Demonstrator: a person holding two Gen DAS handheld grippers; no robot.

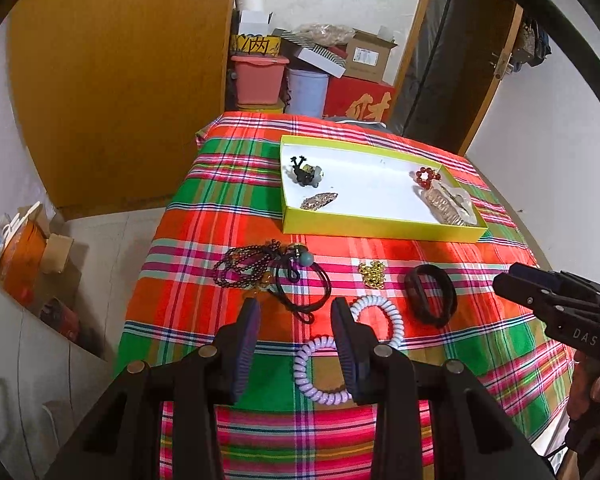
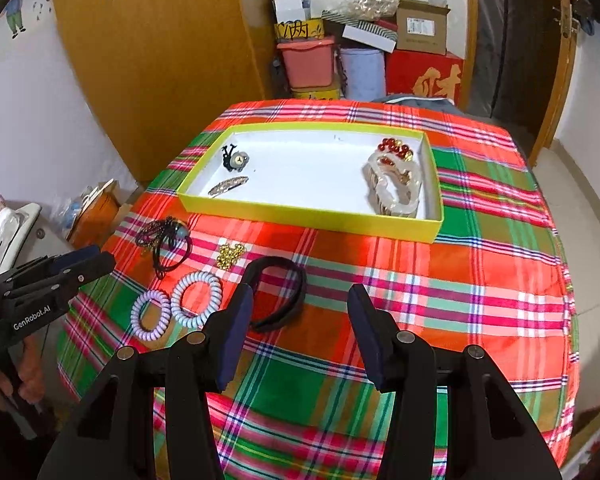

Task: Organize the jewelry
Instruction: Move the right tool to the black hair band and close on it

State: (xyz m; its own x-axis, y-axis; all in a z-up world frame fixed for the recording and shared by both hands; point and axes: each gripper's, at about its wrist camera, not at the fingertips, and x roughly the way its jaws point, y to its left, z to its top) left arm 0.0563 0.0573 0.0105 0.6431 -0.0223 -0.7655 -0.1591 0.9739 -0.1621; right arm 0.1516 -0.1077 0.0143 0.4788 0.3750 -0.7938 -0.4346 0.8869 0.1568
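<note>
A yellow-rimmed box (image 1: 380,228) (image 2: 312,216) on the plaid cloth holds a black charm tie (image 1: 305,171), a glitter clip (image 1: 319,201), red beads (image 1: 429,176) and a clear claw clip (image 1: 450,200) (image 2: 392,188). In front of it lie dark beaded cords (image 1: 256,270) (image 2: 166,242), a gold bead piece (image 1: 372,275) (image 2: 229,258), a black band (image 1: 430,294) (image 2: 278,294), a white coil tie (image 1: 380,318) (image 2: 197,300) and a lilac coil tie (image 1: 314,372) (image 2: 150,316). My left gripper (image 1: 296,310) is open above the coils. My right gripper (image 2: 302,294) is open over the black band.
The table (image 2: 480,280) is round, its cloth falling off on every side. Behind it stand a wooden wardrobe (image 2: 152,48), a pink bin (image 2: 308,62), a pale bucket (image 2: 362,72) and cardboard boxes (image 2: 420,28). Clutter lies on the floor at left (image 1: 24,248).
</note>
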